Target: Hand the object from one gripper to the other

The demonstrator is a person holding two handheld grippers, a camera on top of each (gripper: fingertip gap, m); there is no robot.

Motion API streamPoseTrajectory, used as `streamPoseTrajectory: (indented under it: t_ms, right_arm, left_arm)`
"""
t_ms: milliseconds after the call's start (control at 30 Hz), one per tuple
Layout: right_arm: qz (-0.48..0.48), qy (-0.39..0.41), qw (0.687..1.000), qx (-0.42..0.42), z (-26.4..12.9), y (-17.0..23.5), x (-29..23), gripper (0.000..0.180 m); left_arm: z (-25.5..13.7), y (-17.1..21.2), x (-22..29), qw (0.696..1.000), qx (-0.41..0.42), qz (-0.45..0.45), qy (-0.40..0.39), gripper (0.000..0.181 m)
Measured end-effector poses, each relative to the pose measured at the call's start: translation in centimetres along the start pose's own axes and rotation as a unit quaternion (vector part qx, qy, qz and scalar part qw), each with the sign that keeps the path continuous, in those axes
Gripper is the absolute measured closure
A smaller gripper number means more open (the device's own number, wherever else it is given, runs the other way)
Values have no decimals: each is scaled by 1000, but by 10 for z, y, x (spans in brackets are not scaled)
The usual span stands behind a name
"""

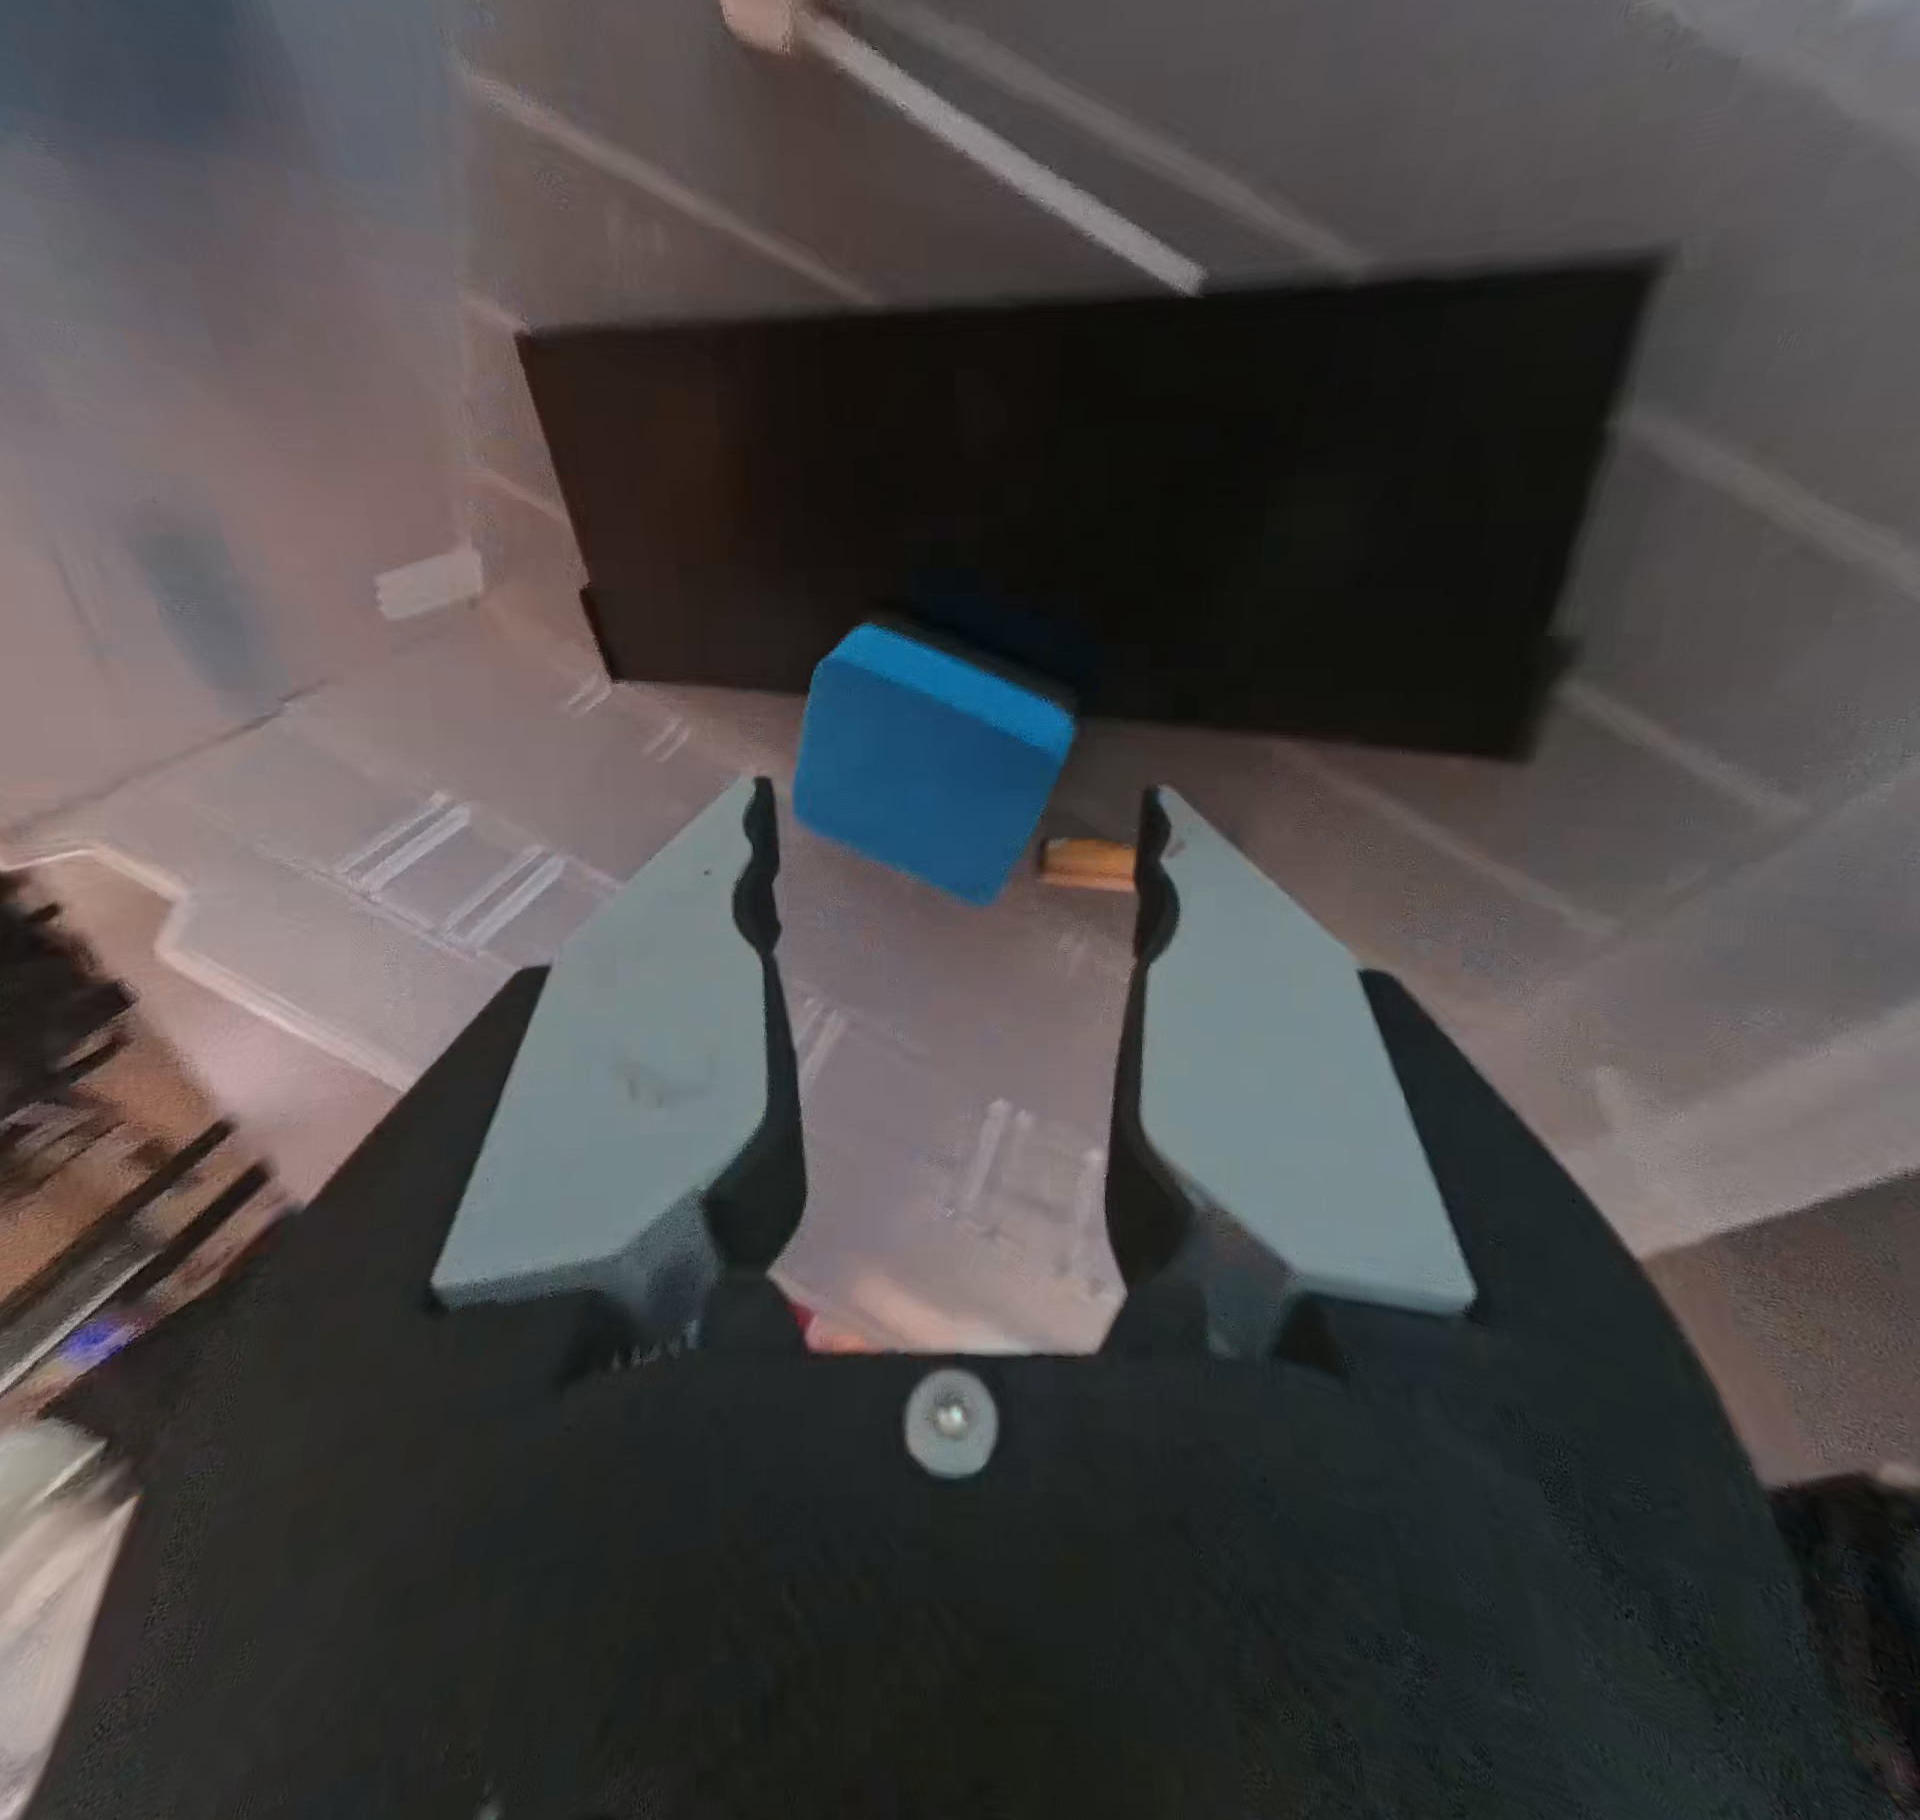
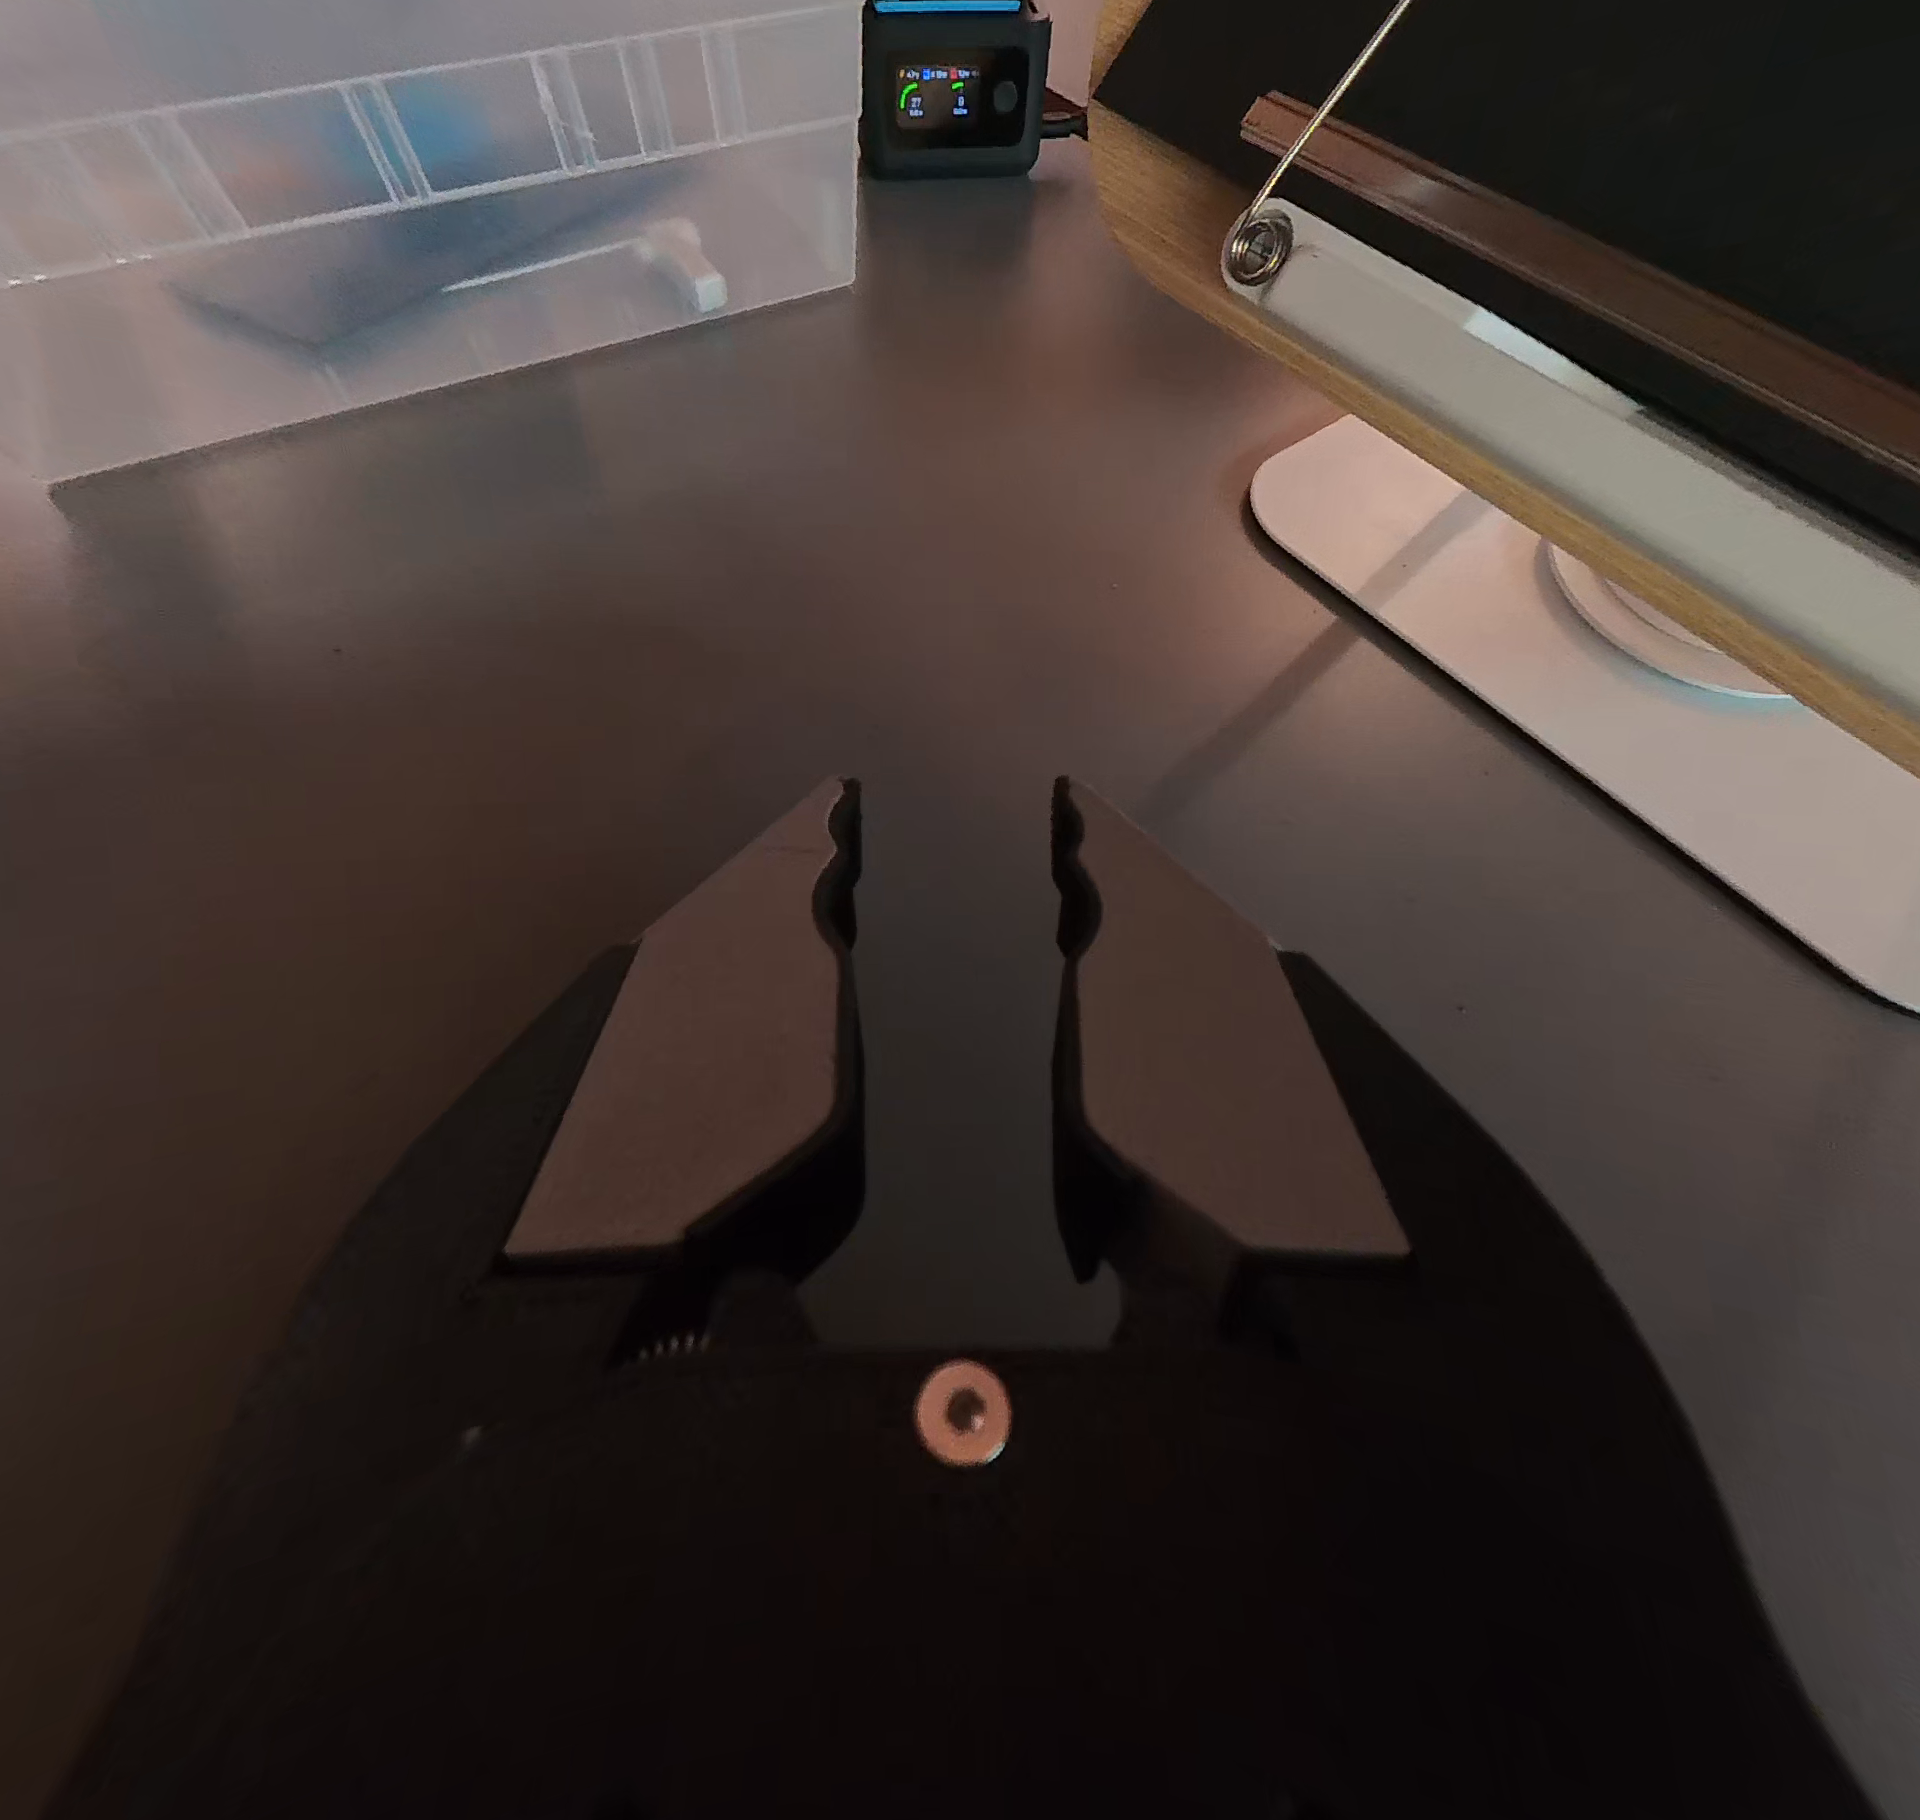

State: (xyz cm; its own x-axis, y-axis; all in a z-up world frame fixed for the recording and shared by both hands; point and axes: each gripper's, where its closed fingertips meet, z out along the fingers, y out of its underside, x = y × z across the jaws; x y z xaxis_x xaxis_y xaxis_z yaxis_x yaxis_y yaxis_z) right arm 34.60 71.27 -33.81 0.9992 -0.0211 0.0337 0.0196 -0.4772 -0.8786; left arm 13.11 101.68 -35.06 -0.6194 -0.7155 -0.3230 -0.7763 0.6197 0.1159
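Left wrist view shows a blue block (image 1: pixel 932 765) with rounded corners just beyond the tips of the left tongs (image 1: pixel 954 802). It sits a little to the left of the middle line between the two fingers, and its lower part reaches down between the tips. It looks tilted, with one corner pointing down. Neither finger (image 1: pixel 665 1022) seems to touch it, and the picture does not show what supports it. These tongs are wide apart and grip nothing. Behind the block stands a large black panel (image 1: pixel 1091 523), and a small piece of wood (image 1: pixel 1091 861) lies close to the right fingertip. The rest of this view is blurred, with pale cloudy plastic all around.

In the right wrist view the block is not seen. The right tongs (image 2: pixel 956 814) hover low over a dark grey table (image 2: pixel 623 679) with a clear gap between the fingers, and they hold nothing. Far ahead of them to the left is a cloudy plastic drawer box (image 2: pixel 416 160). Straight ahead, farther off, stands a small black device with a lit screen (image 2: pixel 951 92). To the right is a white flat stand base (image 2: pixel 1558 648), with a black board (image 2: pixel 1610 108) leaning above it.
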Motion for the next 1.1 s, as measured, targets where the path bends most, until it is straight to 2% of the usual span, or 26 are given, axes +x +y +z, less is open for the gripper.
streamPoseTrajectory:
  t_ms: [33, 267, 333, 433, 567, 633, 700, 800, 900, 967, 1033, 1100]
  right_arm:
    - [1, -2, 1000, -2, 0, 0, 0, 147]
    - [2, -15, 1000, -3, 1, 1, -3, 149]
    - [2, -19, 1000, -4, 1, 1, -4, 150]
    - [1, -26, 1000, -5, 1, 1, -6, 151]
    - [-1, -34, 999, -1, 2, -1, -9, 152]
    - [-4, -38, 999, 5, 1, -3, -11, 152]
    - [-2, -57, 998, 20, -2, -7, -18, 151]
    - [2, -122, 991, 61, -11, -22, -37, 147]
    - [26, -237, 964, 115, -34, -43, -65, 142]
    - [59, -335, 928, 150, -58, -57, -83, 138]
    - [97, -408, 888, 187, -83, -72, -92, 136]
    - [115, -485, 838, 221, -114, -86, -100, 146]
  left_arm:
    - [5, 6, -2, 1000, -24, 15, -4, 116]
    - [22, -9, 1, 998, -1, 25, 64, 120]
    - [23, -8, 5, 995, -6, 18, 93, 126]
    - [22, -4, 4, 995, -19, 15, 97, 126]
    - [1, -8, -15, 1000, 6, 24, 18, 127]
    - [-29, -24, -33, 997, 71, 0, -40, 127]
    - [-70, -52, -45, 981, 169, -33, -85, 127]
    - [-151, -112, -42, 924, 352, -60, -136, 127]
    - [-229, -174, 8, 848, 516, -31, -118, 127]
    - [-272, -209, 54, 784, 614, -1, -86, 127]
    - [-298, -235, 97, 721, 691, 17, -44, 127]
    - [-312, -255, 124, 660, 751, 20, -19, 128]
